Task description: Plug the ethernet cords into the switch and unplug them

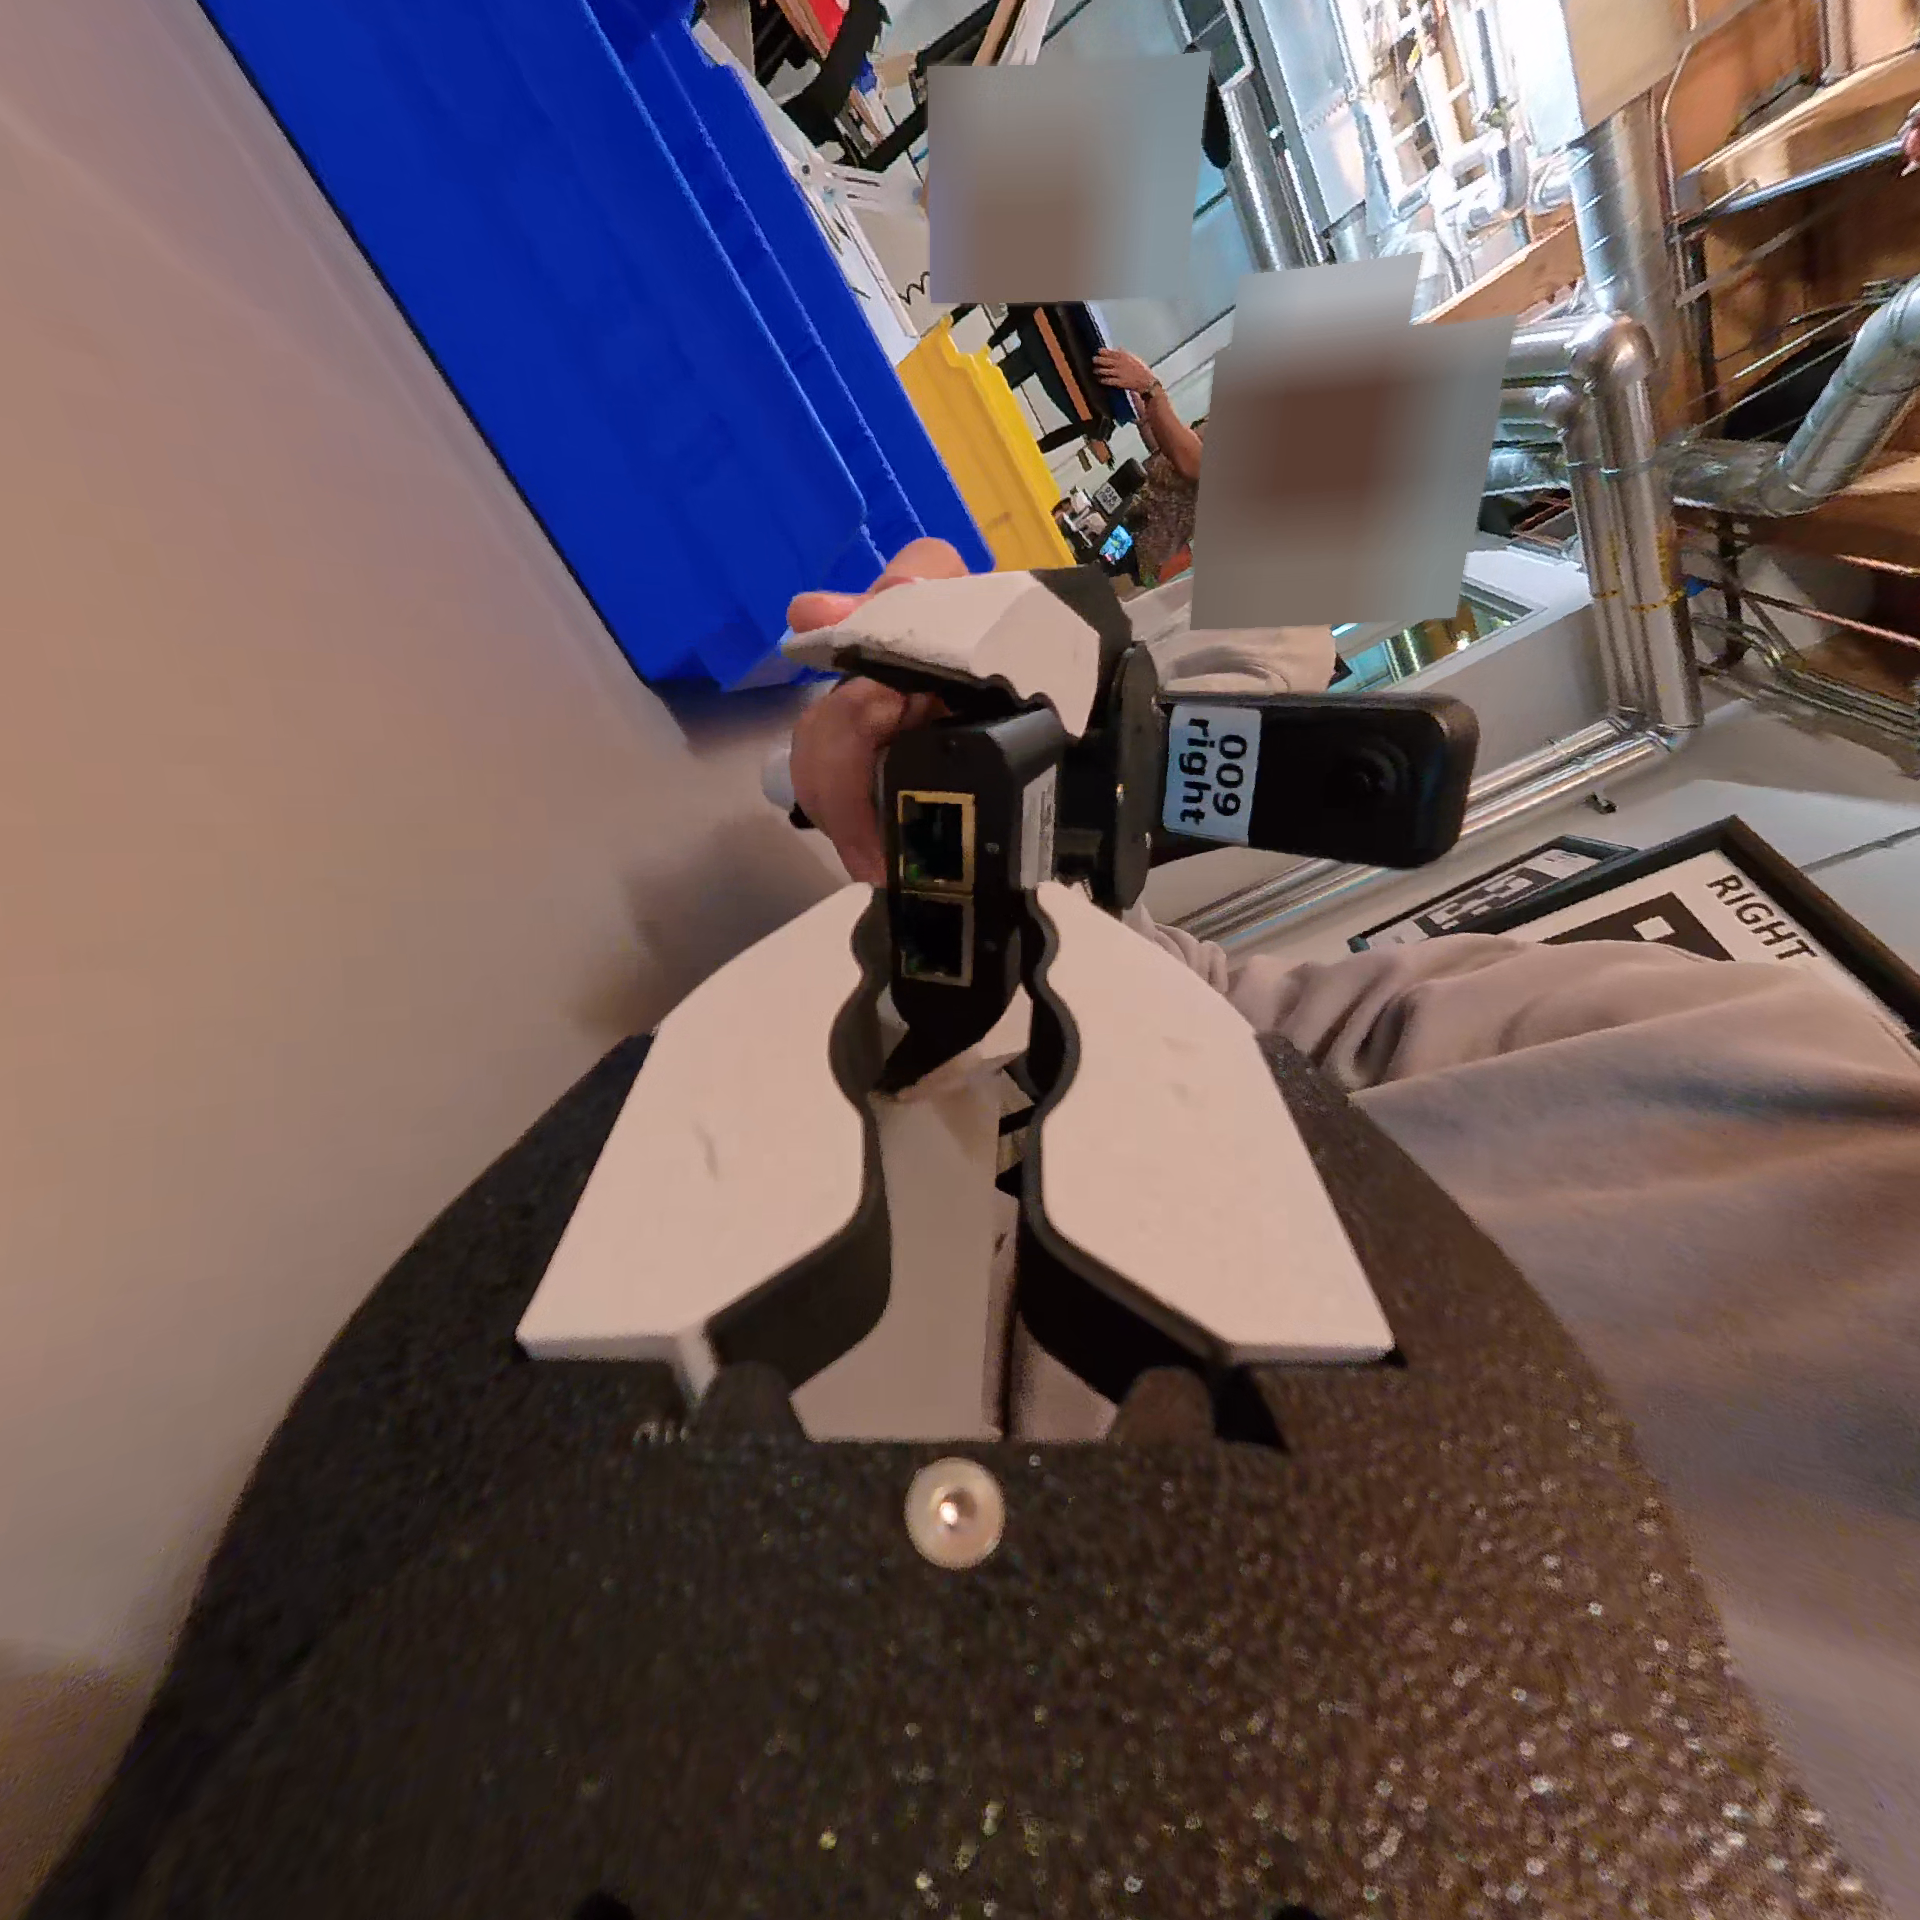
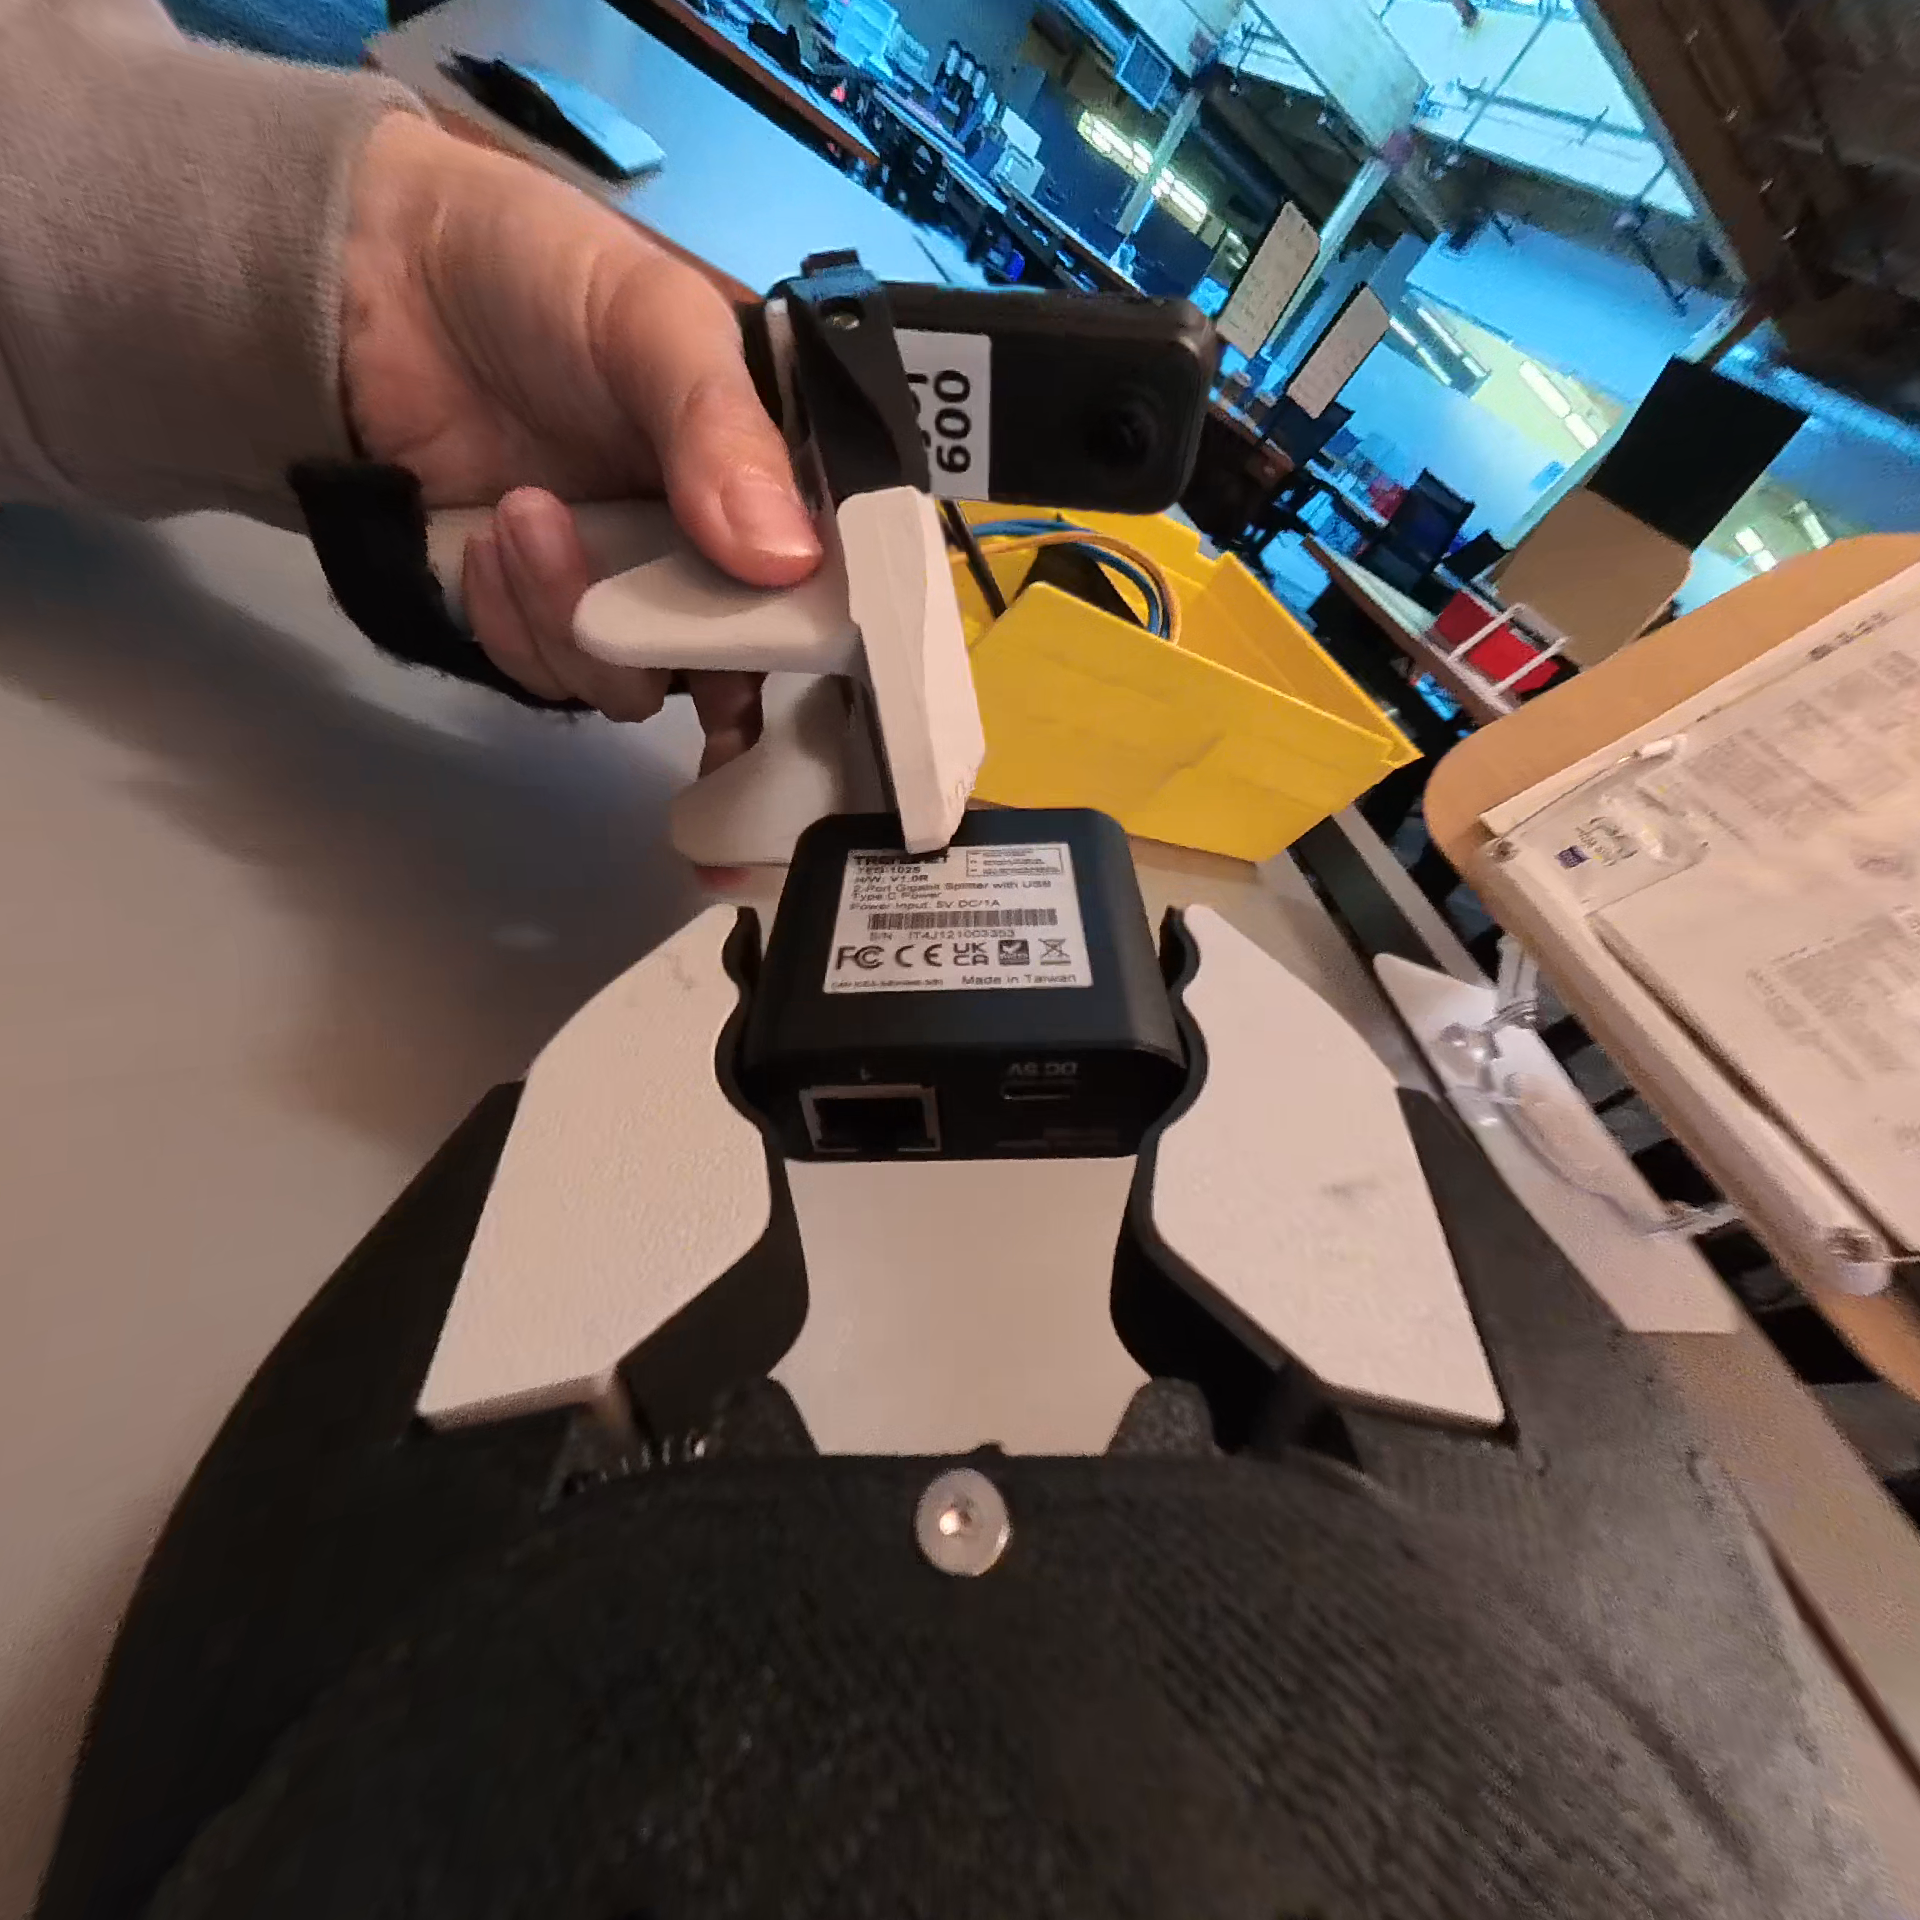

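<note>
both hand-held grippers pinch the switch (image 2: 961, 987): right hand-held gripper (image 2: 961, 1039), left hand-held gripper (image 1: 951, 977); I'd keep ports clear, no cords in yet

Both tongs meet on one switch (image 2: 961, 987). The right tongs (image 2: 961, 1023) clamp its sides between both fingers, while the left tongs (image 1: 951, 966) close on its two-port end. A bare hand (image 2: 540, 416) in a grey sleeve grips the left tongs' handle.
</note>
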### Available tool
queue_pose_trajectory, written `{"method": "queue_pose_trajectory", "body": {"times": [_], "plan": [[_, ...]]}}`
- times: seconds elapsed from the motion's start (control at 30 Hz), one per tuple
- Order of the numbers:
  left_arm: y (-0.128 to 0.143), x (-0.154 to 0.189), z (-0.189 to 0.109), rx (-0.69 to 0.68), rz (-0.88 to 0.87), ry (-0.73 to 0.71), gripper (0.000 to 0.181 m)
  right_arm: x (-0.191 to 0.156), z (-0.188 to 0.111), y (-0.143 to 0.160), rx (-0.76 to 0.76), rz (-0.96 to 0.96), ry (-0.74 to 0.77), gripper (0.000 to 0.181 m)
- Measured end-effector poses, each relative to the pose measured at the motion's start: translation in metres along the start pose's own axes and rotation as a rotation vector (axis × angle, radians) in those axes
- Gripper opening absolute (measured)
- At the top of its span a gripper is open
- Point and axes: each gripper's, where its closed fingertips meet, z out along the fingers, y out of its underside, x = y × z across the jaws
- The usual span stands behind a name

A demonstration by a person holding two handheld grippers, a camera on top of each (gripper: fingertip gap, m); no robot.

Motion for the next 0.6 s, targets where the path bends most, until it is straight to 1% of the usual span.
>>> {"method": "queue_pose_trajectory", "body": {"times": [0.17, 0.23, 0.3, 0.33, 0.4, 0.5, 0.57, 0.6], "plan": [[-0.003, 0.004, 0.0, 0.008, 0.049, 0.0, 0.025, -0.004, 0.0, -0.006, 0.069, 0.16, -0.07, 0.073], [-0.009, 0.006, -0.004, 0.019, 0.126, -0.047, 0.029, 0.001, -0.001, -0.008, 0.096, 0.228, -0.067, 0.073], [-0.016, 0.011, -0.014, 0.016, 0.233, -0.121, 0.041, 0.008, -0.005, -0.011, 0.139, 0.309, -0.056, 0.073], [-0.021, 0.012, -0.023, 0.019, 0.292, -0.179, 0.045, 0.012, -0.007, -0.013, 0.177, 0.355, -0.052, 0.073], [-0.034, 0.011, -0.05, 0.046, 0.419, -0.349, 0.046, 0.016, -0.011, -0.017, 0.255, 0.441, -0.055, 0.073], [-0.053, 0.001, -0.116, 0.077, 0.559, -0.692, 0.048, 0.016, -0.011, -0.014, 0.303, 0.485, -0.05, 0.073], [-0.058, -0.005, -0.162, 0.051, 0.636, -0.923, 0.056, 0.014, -0.008, -0.011, 0.29, 0.463, -0.039, 0.073], [-0.06, -0.009, -0.181, 0.025, 0.678, -1.021, 0.059, 0.011, -0.007, -0.01, 0.283, 0.451, -0.047, 0.073]]}}
